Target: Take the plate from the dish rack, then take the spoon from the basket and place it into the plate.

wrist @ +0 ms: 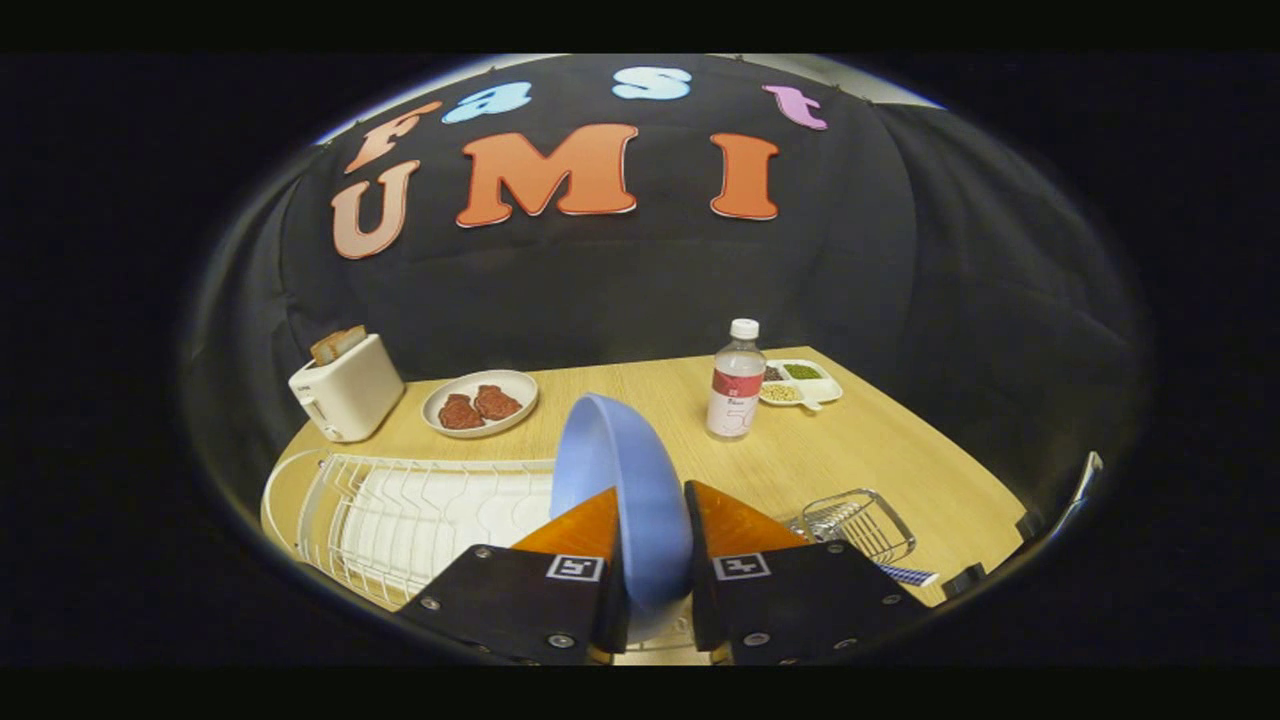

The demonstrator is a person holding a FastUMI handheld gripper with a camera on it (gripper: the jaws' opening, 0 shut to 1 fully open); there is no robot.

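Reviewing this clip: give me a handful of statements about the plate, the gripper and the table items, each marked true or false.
1. The gripper is shut on the blue plate, held on edge between its fingers. True.
2. The white plate beyond the dish rack is bare. False: two brown pieces of food lie on it.
3. The toaster has bread sticking out of its top. True.
4. The water bottle lies on its side. False: it stands upright, cap on, beside a divided dish.
5. The wire basket sits on the table beside the right finger. True.
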